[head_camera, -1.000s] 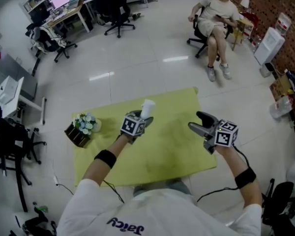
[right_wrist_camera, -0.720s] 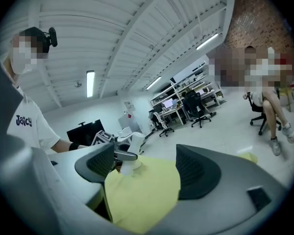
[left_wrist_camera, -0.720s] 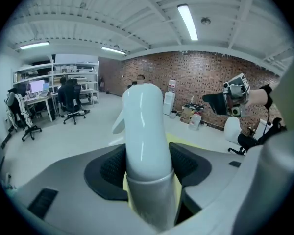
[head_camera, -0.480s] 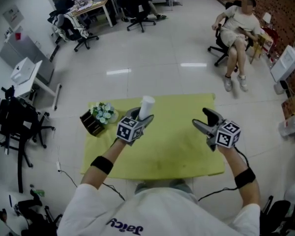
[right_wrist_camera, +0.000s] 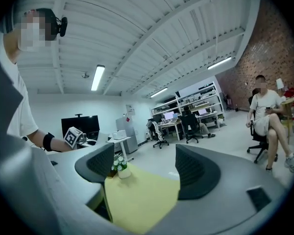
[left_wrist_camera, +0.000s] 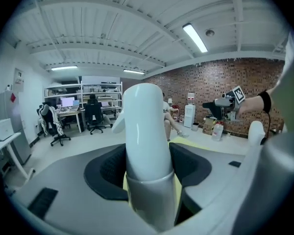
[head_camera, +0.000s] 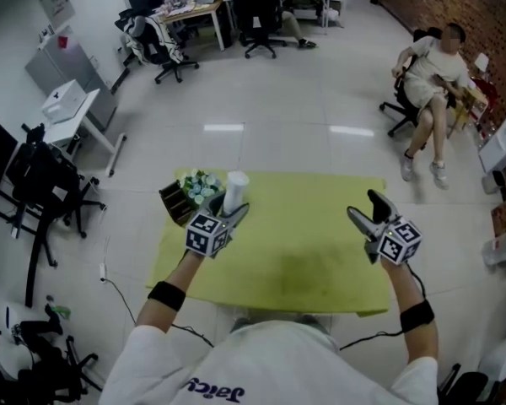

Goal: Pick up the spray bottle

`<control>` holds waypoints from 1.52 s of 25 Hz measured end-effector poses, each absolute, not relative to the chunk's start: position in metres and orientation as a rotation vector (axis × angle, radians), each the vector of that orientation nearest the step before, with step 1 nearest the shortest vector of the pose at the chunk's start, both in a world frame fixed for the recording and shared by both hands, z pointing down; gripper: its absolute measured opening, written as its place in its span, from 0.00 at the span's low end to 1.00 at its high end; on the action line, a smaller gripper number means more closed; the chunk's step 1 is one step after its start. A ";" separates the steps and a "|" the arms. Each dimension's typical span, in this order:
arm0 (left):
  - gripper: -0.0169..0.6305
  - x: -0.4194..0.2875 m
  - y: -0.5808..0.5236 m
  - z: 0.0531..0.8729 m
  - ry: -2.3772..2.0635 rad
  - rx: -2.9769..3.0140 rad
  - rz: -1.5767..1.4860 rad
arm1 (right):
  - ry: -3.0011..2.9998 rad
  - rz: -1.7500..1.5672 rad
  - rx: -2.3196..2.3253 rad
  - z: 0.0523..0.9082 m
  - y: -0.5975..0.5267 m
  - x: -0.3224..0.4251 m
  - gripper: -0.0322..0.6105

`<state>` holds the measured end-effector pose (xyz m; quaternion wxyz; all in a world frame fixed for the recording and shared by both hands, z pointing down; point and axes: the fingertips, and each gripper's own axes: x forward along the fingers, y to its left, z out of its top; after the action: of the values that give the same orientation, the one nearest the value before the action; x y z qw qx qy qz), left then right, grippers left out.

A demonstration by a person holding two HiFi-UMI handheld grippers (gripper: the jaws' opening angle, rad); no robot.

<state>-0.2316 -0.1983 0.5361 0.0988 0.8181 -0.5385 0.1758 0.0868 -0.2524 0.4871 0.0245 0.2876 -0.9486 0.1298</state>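
Observation:
The spray bottle (head_camera: 234, 191) is white with a pale grey lower part, and it stands upright between the jaws of my left gripper (head_camera: 232, 213), lifted off the yellow table (head_camera: 304, 264). In the left gripper view the bottle (left_wrist_camera: 144, 136) fills the middle and both dark pads press its sides, so my left gripper (left_wrist_camera: 147, 173) is shut on it. My right gripper (head_camera: 367, 211) hovers over the table's right side, apart from the bottle. Its jaws stand open in the right gripper view (right_wrist_camera: 144, 173), with only the table behind them.
A small pot of white flowers (head_camera: 199, 187) and a dark box (head_camera: 175, 203) sit at the table's far left corner, close to the bottle. A person sits in a chair (head_camera: 428, 67) at the far right. Desks and office chairs (head_camera: 164, 40) stand at the back.
My left gripper has carried the bottle up and to the left, toward the flower pot. My right gripper shifted slightly and rolled. The head view has swung.

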 end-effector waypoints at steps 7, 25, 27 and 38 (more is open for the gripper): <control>0.45 -0.271 -0.162 0.540 -1.670 2.379 0.534 | -2.894 0.366 0.966 0.498 -0.249 0.101 0.66; 0.45 -0.308 -0.106 0.497 -2.043 2.368 0.298 | -2.834 0.007 1.101 0.505 -0.198 0.081 0.66; 0.45 -0.305 -0.102 0.499 -2.052 2.366 0.275 | -2.839 0.006 1.145 0.505 -0.193 0.078 0.66; 0.45 -0.257 -0.077 0.525 -2.083 2.341 0.194 | -2.726 -0.091 1.370 0.524 -0.169 0.067 0.66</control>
<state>-0.2575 -0.0771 0.5250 0.0009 0.7456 -0.6636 0.0616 0.0666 -0.1693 0.5235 0.0444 0.4485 -0.8922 -0.0297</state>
